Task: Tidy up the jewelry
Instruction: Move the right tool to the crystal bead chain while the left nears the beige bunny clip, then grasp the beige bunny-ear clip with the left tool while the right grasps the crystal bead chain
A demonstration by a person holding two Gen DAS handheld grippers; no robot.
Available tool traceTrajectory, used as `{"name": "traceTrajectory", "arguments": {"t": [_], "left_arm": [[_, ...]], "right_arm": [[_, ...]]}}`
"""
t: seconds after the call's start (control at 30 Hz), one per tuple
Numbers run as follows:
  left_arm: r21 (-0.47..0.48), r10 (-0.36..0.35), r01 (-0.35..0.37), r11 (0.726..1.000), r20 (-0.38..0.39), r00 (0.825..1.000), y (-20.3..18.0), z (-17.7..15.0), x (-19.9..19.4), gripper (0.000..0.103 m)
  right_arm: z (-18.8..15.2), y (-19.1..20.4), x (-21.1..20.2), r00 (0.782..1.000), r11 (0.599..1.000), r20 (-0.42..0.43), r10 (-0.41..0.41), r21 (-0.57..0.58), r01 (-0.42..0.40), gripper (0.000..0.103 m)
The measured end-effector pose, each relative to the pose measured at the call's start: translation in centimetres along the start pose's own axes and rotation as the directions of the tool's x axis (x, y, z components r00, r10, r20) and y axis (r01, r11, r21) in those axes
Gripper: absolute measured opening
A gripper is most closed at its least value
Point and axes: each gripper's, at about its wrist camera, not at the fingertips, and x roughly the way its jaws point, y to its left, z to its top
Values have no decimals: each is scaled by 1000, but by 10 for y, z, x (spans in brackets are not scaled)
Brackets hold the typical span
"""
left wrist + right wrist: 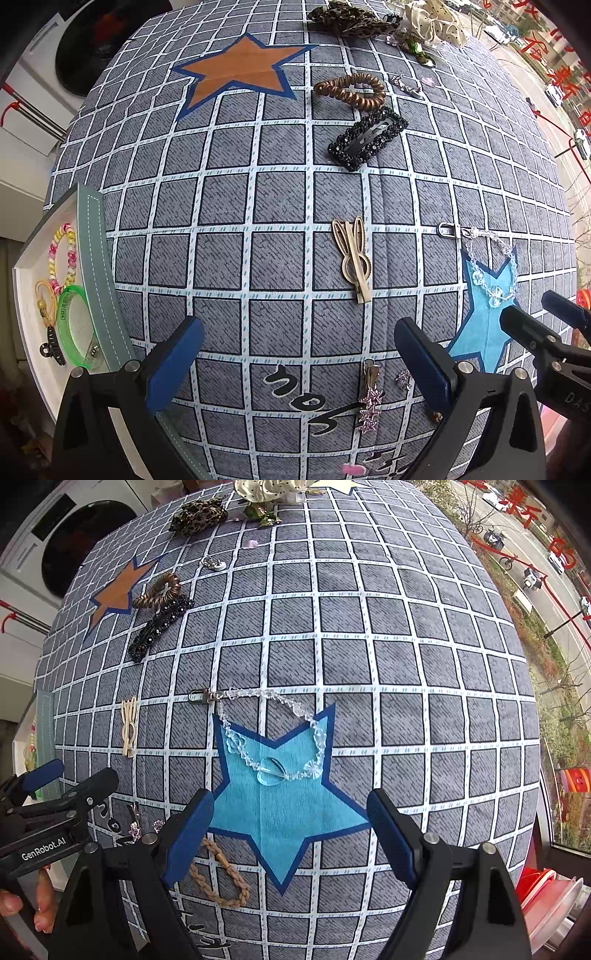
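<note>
Right tongs' pad (188,840) partly hides braided bracelet (221,882).

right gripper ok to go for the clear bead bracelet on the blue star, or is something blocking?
Probably yes. The right gripper is open and empty, pointing down just short of the clear bead bracelet, which lies alone on the blue star. The left gripper stays off to the side.
</note>
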Motion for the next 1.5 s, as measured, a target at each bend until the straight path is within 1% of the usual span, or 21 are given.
{"name": "traceTrajectory", "arguments": {"t": [0.07,0.1,0.2,0.27,0.37,0.43,0.47,0.5,0.53,0.67,0.73,0.83,0.9,0.93,1.03,1.07,1.1,1.13,1.17,1.33,1.5], "left_arm": [[4,4,-4,1000,9,1000,-2,5,2,103],[5,7,-7,1000,10,1000,-3,6,2,99],[6,17,-17,1000,10,1000,-6,12,7,96],[9,22,-22,1000,6,1000,-6,16,11,88],[8,18,-18,1000,-6,1000,-11,20,21,87],[12,17,-17,1000,-7,1000,-10,23,21,86],[14,19,-19,1000,-7,1000,-10,20,24,81],[16,15,-15,1000,-11,1000,-9,22,24,80],[12,14,-14,1000,-5,1000,-18,17,29,80],[20,12,-12,1000,7,1000,-24,22,31,80],[24,7,-8,1000,14,1000,-27,26,31,75],[50,2,-3,999,20,1000,-30,27,29,61],[71,-5,3,997,18,1000,-34,27,28,50],[82,-8,6,997,19,1000,-36,27,26,46],[109,-14,12,994,19,1000,-45,25,26,23],[113,-18,15,994,20,1000,-46,25,25,23],[111,-27,24,994,22,999,-48,27,25,19],[109,-41,38,993,23,999,-49,24,22,12],[107,-52,49,993,23,998,-49,24,20,11],[112,-77,71,991,44,996,-54,24,7,11],[119,-100,93,989,60,993,-55,21,-4,11]], "right_arm": [[12,6,4,1000,999,17,-2,-44,3,87],[18,10,6,1000,998,26,-5,-66,7,87],[32,21,16,999,991,43,-9,-133,15,87],[37,28,21,999,984,50,-13,-175,21,87],[42,38,30,998,974,54,-20,-223,32,87],[44,42,35,998,968,55,-30,-248,42,87],[46,45,37,998,966,52,-31,-257,44,87],[47,46,39,998,964,49,-31,-262,42,87],[47,45,40,998,963,47,-31,-265,43,86],[51,50,48,997,955,61,-47,-291,63,81],[51,49,48,997,948,63,-43,-312,61,79],[47,44,46,997,944,70,-37,-324,57,64],[48,42,44,997,945,69,-36,-323,56,46],[48,41,41,997,944,67,-35,-325,55,42],[49,43,37,997,940,62,-36,-337,55,30],[49,45,36,998,939,60,-36,-339,54,22],[48,48,37,998,940,57,-37,-337,54,12],[47,50,38,998,942,55,-37,-331,54,11],[46,49,38,998,946,56,-34,-320,50,8],[35,29,23,998,979,57,21,-203,-9,8],[27,7,12,996,993,53,75,-92,-70,8]]}}
